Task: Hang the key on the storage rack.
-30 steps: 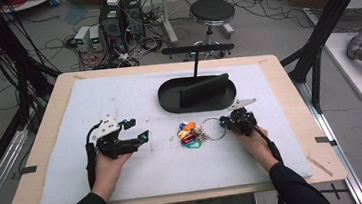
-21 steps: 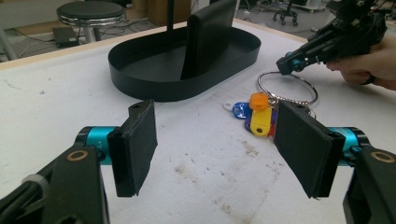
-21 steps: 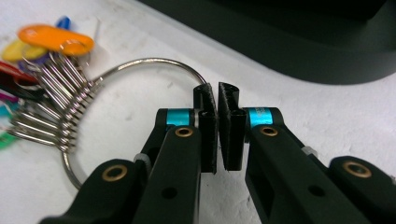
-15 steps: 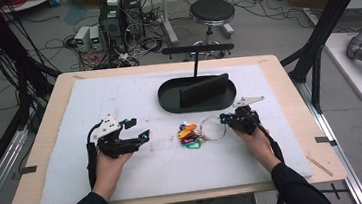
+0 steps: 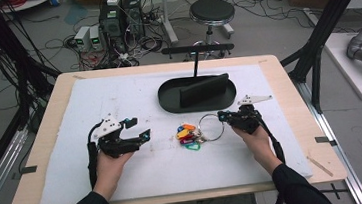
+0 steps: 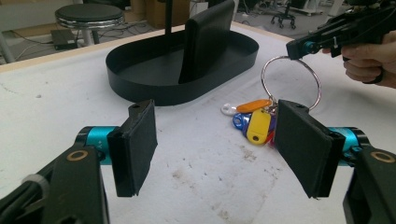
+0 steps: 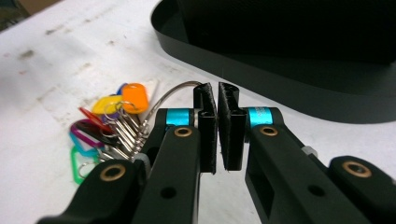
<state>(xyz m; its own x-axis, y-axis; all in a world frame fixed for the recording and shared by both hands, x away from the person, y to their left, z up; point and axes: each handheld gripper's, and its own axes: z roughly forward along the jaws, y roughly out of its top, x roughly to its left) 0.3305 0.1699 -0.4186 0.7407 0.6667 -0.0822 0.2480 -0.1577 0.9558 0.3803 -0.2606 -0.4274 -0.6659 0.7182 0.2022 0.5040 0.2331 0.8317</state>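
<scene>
The right claw (image 5: 222, 116) had pinched shut on the key ring (image 5: 211, 127), probably to lift the keys toward the black tray (image 5: 168, 97), while the left claw (image 5: 139, 128) waited agape, empty.

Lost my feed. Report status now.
Right gripper shut on key ring, ring tilted up, tags on mat. Left gripper open, idle. Black tray just behind; nothing blocking.

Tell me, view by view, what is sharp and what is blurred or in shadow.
High view: soft all over, even light, tray plain black. Left gripper view: pads and key tags sharp, stool blurred. Right gripper view: right gripper on the ring crisp, tags softer, tray interior lost in dark.
</scene>
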